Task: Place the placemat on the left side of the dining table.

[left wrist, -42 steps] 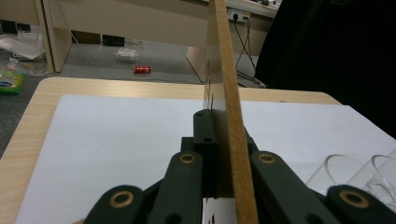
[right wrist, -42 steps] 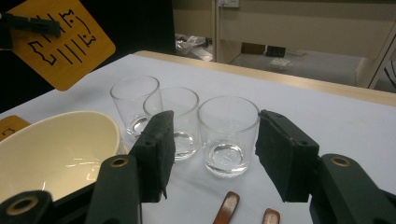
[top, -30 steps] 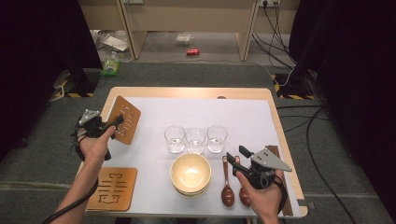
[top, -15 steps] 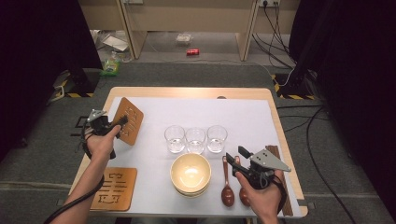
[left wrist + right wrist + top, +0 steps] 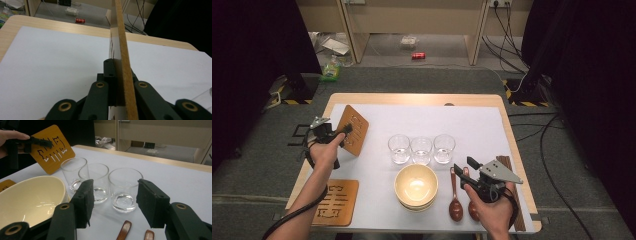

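High view. The left gripper (image 5: 343, 131), at the left of the frame, is clamped on a wooden trivet (image 5: 353, 130) with cut-out slots, holding it tilted off the white sheet (image 5: 462, 122) that covers the worktop (image 5: 412, 99). A second trivet (image 5: 337, 202) lies flat at the lower left corner. Three clear glasses (image 5: 421, 149) stand in a row at the centre of the frame, just beside one another; a cream bowl (image 5: 415, 186) sits directly below them. Two wooden spoons (image 5: 455, 202) lie to the right of the bowl, handles toward the glasses. The right gripper (image 5: 466, 168), lower right, hovers above the spoon handles with its jaws spread and nothing between them. Dark chopsticks (image 5: 510, 192) lie along the right edge.

Left gripper view. The trivet (image 5: 123, 62) appears edge-on, rising from the closed jaws through the middle of the frame.

Right gripper view. The spread jaws frame the middle and right glasses (image 5: 124, 188); the held trivet (image 5: 53, 148) shows at upper left, the bowl (image 5: 30, 197) at lower left.
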`<control>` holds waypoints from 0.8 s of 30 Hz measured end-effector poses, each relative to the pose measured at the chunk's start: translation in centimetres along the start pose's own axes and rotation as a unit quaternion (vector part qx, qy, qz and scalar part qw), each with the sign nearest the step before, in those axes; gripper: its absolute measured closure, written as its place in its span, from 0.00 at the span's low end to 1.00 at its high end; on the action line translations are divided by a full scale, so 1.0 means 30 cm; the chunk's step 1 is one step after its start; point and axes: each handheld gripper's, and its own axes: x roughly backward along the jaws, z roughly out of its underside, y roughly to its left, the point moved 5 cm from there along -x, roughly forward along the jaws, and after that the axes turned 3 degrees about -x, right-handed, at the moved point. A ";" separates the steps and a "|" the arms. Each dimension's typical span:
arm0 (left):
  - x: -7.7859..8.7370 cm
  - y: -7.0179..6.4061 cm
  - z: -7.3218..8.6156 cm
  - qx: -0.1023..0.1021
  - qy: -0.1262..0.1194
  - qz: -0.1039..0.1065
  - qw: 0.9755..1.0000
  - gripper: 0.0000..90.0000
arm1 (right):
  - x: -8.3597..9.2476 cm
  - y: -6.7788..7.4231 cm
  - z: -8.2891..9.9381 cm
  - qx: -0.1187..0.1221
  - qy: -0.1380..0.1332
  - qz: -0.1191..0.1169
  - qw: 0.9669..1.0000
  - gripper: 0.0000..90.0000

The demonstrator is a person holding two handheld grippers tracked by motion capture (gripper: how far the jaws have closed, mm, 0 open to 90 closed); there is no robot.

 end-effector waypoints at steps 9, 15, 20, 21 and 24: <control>-0.017 0.000 -0.001 0.007 0.005 -0.001 1.000 0.95 | 0.001 -0.001 0.000 0.000 0.000 0.000 1.000 0.53; -0.026 0.015 -0.002 0.011 0.009 -0.007 1.000 0.94 | -0.001 0.001 0.002 0.001 0.002 -0.002 1.000 0.53; -0.031 0.036 0.003 0.014 0.017 -0.015 1.000 0.93 | -0.001 0.001 0.004 0.001 0.003 -0.002 1.000 0.53; -0.031 0.036 0.003 0.014 0.017 -0.015 1.000 0.92 | -0.003 0.001 0.005 0.002 0.003 -0.002 1.000 0.53; -0.036 0.060 0.006 0.011 0.025 -0.025 0.999 0.90 | -0.004 0.003 0.007 0.001 0.003 -0.004 1.000 0.53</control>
